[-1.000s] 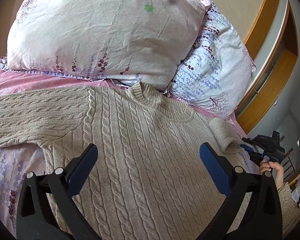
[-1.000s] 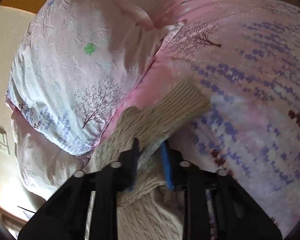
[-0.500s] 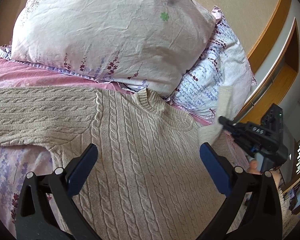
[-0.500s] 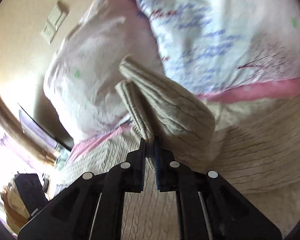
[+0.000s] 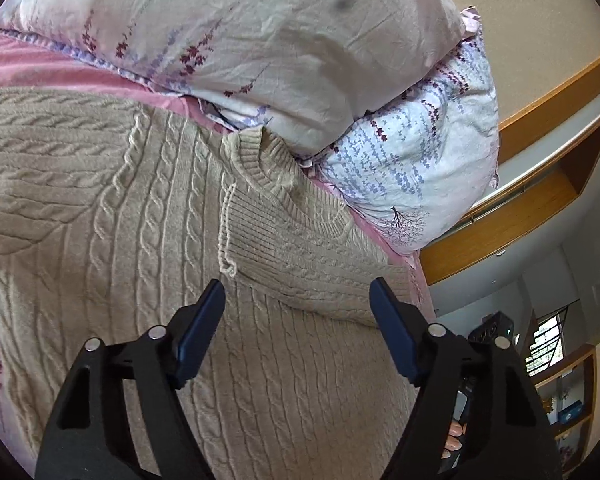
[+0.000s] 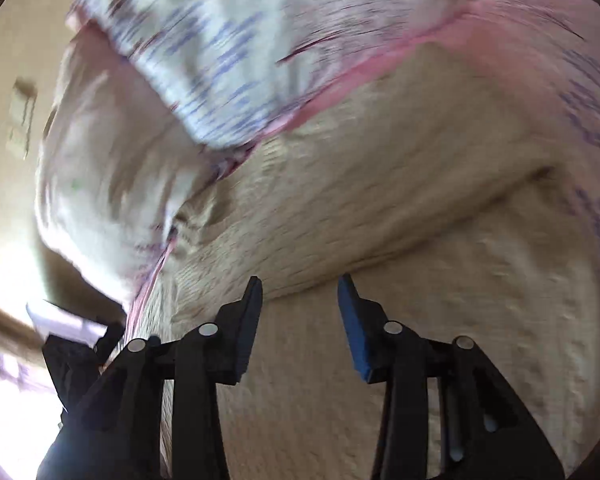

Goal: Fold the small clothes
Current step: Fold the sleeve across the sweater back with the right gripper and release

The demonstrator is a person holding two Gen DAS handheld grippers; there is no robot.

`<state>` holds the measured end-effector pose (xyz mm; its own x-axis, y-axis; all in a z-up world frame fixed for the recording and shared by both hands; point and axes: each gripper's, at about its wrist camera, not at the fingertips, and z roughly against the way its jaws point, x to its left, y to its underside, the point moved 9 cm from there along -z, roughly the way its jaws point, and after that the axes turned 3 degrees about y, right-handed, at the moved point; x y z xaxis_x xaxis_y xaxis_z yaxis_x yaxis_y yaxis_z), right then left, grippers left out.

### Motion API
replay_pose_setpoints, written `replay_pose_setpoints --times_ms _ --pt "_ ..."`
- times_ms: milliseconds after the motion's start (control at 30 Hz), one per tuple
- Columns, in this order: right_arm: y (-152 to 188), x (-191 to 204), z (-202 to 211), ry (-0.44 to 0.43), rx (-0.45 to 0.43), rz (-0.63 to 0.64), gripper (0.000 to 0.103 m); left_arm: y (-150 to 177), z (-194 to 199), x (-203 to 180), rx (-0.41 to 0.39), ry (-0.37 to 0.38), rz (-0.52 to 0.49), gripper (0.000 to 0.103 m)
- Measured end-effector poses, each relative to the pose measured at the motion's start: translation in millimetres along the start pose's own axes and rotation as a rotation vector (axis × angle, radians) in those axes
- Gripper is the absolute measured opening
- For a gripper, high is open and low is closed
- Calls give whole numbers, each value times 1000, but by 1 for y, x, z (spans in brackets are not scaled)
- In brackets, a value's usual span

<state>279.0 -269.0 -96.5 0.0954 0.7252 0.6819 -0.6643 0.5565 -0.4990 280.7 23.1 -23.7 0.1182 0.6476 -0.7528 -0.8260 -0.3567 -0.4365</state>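
Observation:
A beige cable-knit sweater (image 5: 148, 240) lies flat on the bed, collar toward the pillows. Its right sleeve (image 5: 300, 256) is folded across the chest, cuff near the middle. Its left sleeve (image 5: 40, 148) stretches out to the left. My left gripper (image 5: 296, 308) is open and empty, hovering just above the folded sleeve. In the blurred right wrist view, my right gripper (image 6: 300, 292) is open and empty above the sweater (image 6: 380, 340), just short of the folded sleeve (image 6: 380, 200).
Two floral pillows (image 5: 260, 28) (image 5: 416, 160) lie stacked behind the collar. The pink floral bedsheet (image 5: 28, 68) shows around the sweater. A wooden headboard ledge (image 5: 540, 184) and a shelf (image 5: 572, 412) are at the right. The other gripper's body (image 6: 80, 364) shows at lower left.
My right gripper carried the right sleeve up and over onto the sweater's chest, then opened and let it go. My left gripper moved forward toward the collar and stayed open.

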Motion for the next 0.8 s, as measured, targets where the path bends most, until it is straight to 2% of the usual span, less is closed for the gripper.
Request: replay_pose_setpoints --times_ms 100,133,200,267,300,333,367,400,433,567,633,733,800 --pt "-19 -51 11 21 -48 -167 36 2 -17 6 27 -44 30 64" --pt "-24 -59 13 0 -52 -201 32 2 -22 8 36 -51 39 61" --pt "-33 -66 12 -27 -68 -232 31 2 -30 12 47 -70 56 57" --pt "-42 -69 8 -18 -99 -235 29 1 -37 17 51 -86 74 49" --pt "-46 -71 8 -9 -115 -238 25 -1 -40 19 51 -86 79 46" --pt "-49 -73 8 -2 -129 -238 17 -3 -44 21 51 -91 83 38" --pt "-53 -73 7 0 -139 -236 13 -5 -47 23 49 -98 83 27" --pt "-56 -73 7 -4 -149 -233 10 -8 -51 23 49 -103 73 20" --pt "-55 -71 10 -11 -162 -227 10 -11 -52 23 48 -108 60 8" --pt "-48 -60 31 -6 -211 -125 9 -26 -38 19 -13 -125 -19 7" --pt "-41 -58 26 9 -182 -105 9 -29 -32 27 -27 -174 -39 7" --pt "-33 -60 11 85 -137 -66 10 -20 -36 43 10 -242 -33 7" --pt "-28 -60 11 126 -129 -45 12 -15 -36 47 11 -252 -47 9"
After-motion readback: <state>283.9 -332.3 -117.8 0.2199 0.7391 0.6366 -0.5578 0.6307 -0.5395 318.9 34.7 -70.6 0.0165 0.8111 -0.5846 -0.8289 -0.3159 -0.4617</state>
